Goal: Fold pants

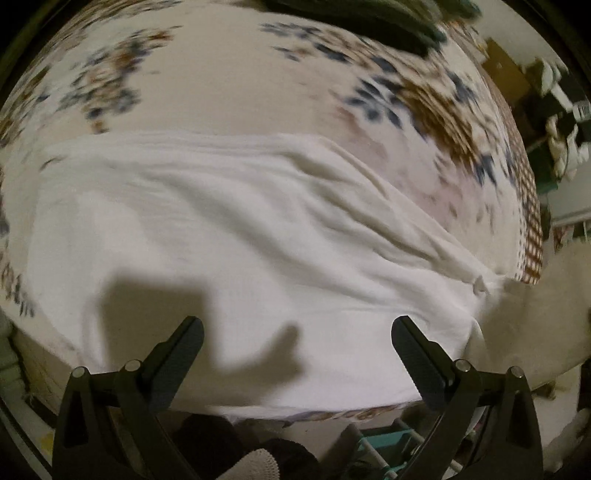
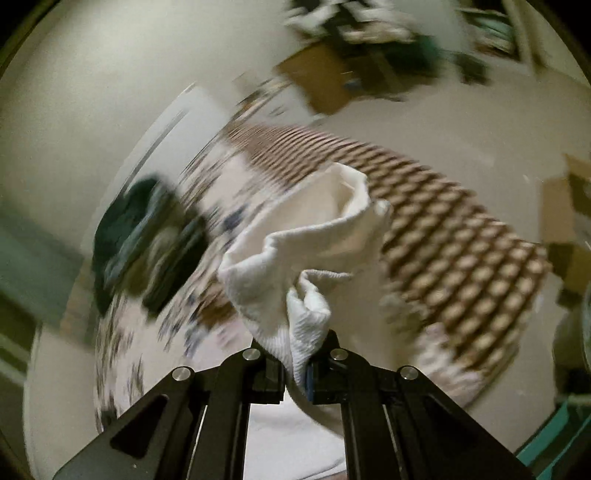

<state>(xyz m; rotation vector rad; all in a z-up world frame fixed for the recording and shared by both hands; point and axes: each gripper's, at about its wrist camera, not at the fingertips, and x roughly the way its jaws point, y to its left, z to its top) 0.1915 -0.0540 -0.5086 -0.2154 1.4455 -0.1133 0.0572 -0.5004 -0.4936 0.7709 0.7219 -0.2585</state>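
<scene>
White pants (image 1: pixel 229 229) lie spread and wrinkled across a bed with a flowered cover (image 1: pixel 221 85). My left gripper (image 1: pixel 297 328) hovers above their near part, open, with nothing between its fingers. Its shadow falls on the cloth. In the right wrist view my right gripper (image 2: pixel 295 347) is shut on a bunched end of the white pants (image 2: pixel 295 251), which stands up in folds in front of the fingers. That view is blurred by motion. A lifted white part at the far right of the left wrist view (image 1: pixel 535 317) runs out of frame.
A dark green garment pile (image 2: pixel 144 243) lies on the bed, at the top in the left wrist view (image 1: pixel 369 22). The bed's checked brown border (image 2: pixel 443 236) marks its edge. Cardboard boxes (image 2: pixel 332 77) and clutter stand on the floor beyond. A teal rack (image 1: pixel 384 443) is below the near edge.
</scene>
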